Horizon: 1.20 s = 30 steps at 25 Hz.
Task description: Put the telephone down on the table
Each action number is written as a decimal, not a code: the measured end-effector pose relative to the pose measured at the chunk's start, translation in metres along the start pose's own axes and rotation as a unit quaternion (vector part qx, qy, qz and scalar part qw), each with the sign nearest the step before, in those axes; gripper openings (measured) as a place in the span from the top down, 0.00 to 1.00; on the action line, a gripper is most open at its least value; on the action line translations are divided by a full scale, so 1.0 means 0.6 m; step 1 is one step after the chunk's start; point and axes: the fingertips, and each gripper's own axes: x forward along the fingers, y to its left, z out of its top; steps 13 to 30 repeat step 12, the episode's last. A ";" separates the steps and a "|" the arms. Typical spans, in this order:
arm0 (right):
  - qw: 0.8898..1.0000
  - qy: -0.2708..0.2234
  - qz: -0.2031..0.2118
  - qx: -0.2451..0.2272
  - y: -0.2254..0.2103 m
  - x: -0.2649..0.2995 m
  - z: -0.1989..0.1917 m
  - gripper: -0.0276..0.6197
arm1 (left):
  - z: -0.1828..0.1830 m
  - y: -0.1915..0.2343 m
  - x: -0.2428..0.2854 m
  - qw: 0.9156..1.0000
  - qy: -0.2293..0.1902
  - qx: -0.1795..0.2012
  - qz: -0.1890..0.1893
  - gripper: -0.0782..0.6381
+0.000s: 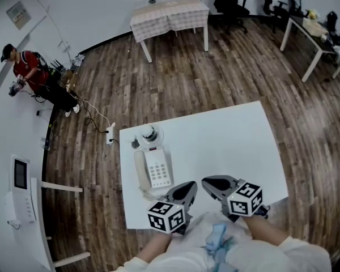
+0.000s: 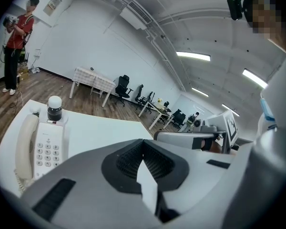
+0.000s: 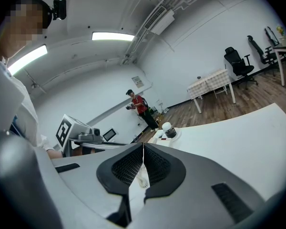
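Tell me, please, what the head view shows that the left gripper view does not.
Only the head view shows the wall panel and the power strip on the floor. Only the left gripper view shows the ceiling lights, and that the left gripper has its jaws together on nothing. Both show the telephone resting on the white table, the person in red and the checked-cloth table.

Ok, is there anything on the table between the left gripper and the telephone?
Nothing visible does: only bare table lies between the left gripper and the telephone. The capped bottle stands on the phone's far side.
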 end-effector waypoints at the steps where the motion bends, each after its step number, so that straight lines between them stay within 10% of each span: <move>1: 1.000 0.000 0.000 0.000 0.000 0.000 -0.001 0.91 | -0.001 0.000 0.000 1.000 0.001 0.000 0.000 0.89; 30: 1.000 0.000 -0.002 0.001 0.001 -0.001 -0.003 0.91 | -0.001 0.003 0.001 1.000 -0.001 -0.002 -0.002 0.89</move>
